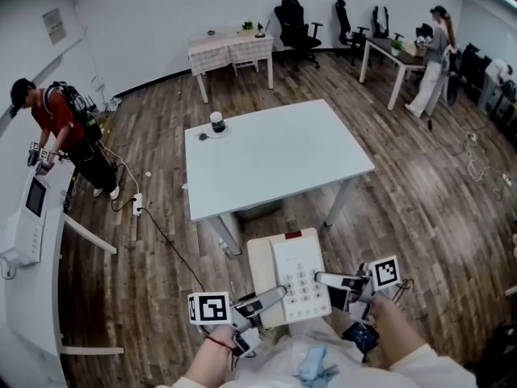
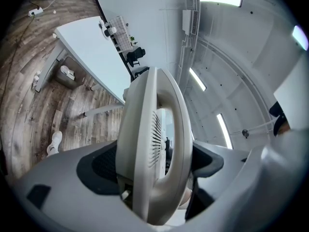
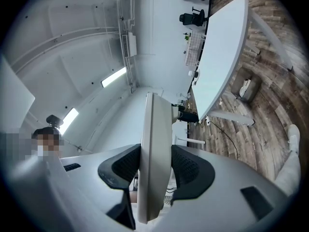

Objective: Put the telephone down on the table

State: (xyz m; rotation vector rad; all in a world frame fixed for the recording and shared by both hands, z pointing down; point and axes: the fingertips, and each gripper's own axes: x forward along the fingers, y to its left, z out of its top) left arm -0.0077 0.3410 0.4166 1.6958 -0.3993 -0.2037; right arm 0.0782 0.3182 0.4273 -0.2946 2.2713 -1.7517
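A white desk telephone (image 1: 295, 277) with a keypad and a cream handset on its left side is held in the air in front of me, short of the white table (image 1: 275, 156). My left gripper (image 1: 271, 297) is shut on its left side, and in the left gripper view the handset (image 2: 154, 149) fills the gap between the dark pads (image 2: 104, 166). My right gripper (image 1: 327, 280) is shut on its right edge, and the right gripper view shows that thin edge (image 3: 154, 153) clamped between both pads (image 3: 188, 170).
A dark cup (image 1: 216, 122) on a saucer stands at the table's far left corner. A cable (image 1: 161, 225) runs over the wood floor. A white counter (image 1: 28, 217) is at the left, with a person in red (image 1: 69, 128) beside it. Office chairs (image 1: 295, 23) and another person (image 1: 432, 59) are at the back.
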